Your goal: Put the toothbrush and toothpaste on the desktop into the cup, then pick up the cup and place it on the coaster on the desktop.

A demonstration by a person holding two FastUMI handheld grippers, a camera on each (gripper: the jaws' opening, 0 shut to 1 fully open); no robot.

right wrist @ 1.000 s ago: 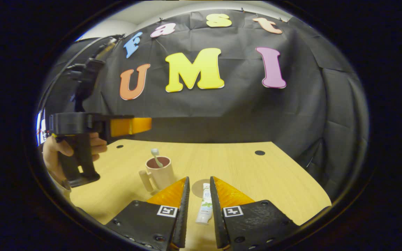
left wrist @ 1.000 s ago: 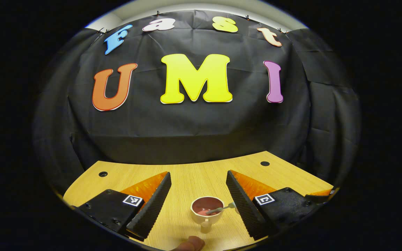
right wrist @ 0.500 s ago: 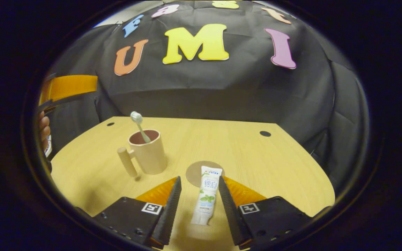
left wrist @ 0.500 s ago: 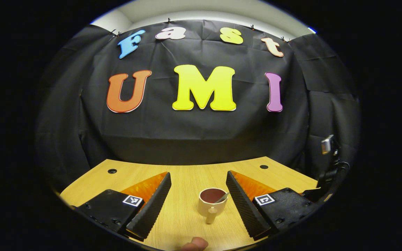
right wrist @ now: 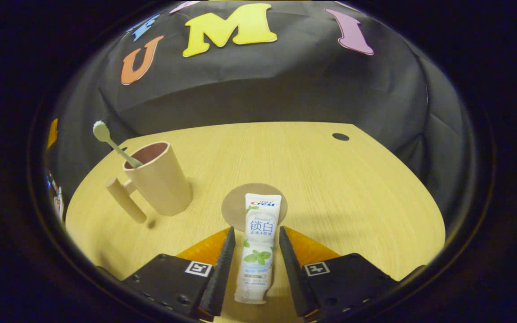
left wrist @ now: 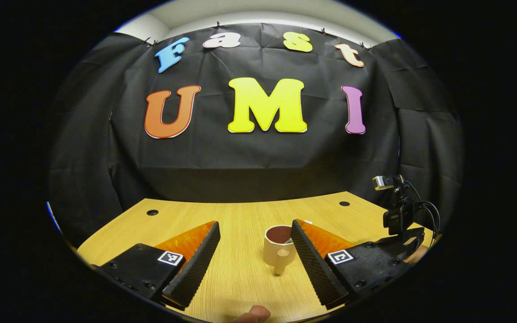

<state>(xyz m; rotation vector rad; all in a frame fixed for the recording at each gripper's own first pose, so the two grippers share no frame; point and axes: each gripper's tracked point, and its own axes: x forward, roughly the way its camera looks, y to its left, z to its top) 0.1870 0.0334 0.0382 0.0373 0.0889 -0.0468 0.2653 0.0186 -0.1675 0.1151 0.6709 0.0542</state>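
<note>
- Wooden desk (right wrist: pixel 330 179) in a booth w/ black cloth behind; the task's things lie on its near half.
- Cup (right wrist: pixel 157 179) stands upright, left of centre in the right gripper view, handle sticking out toward me. Toothbrush (right wrist: pixel 112 143) is already in it, leaning, head up and out past the rim, away to the left.
- Toothpaste (right wrist: pixel 258 242) lies flat on the desk, long axis running straight away from me: cap end near, crimped flat end far, that end resting over the round coaster (right wrist: pixel 234 204).
- My right gripper (right wrist: pixel 254 244) is low w/ fingers either side of the tube, narrow gap, lined up along its length. Can't tell if the fingers are pressing on it yet; looks like a small gap each side. I judge this line-up is so I can pinch the flat sides.
- My left gripper (left wrist: pixel 254 251) hangs back over the desk, fingers wide apart, holding nothing; in the left gripper view the cup (left wrist: pixel 278 242) is ahead between them, apart from both.
- Next, probably: close on tube, lift, tip it into the cup.
</note>
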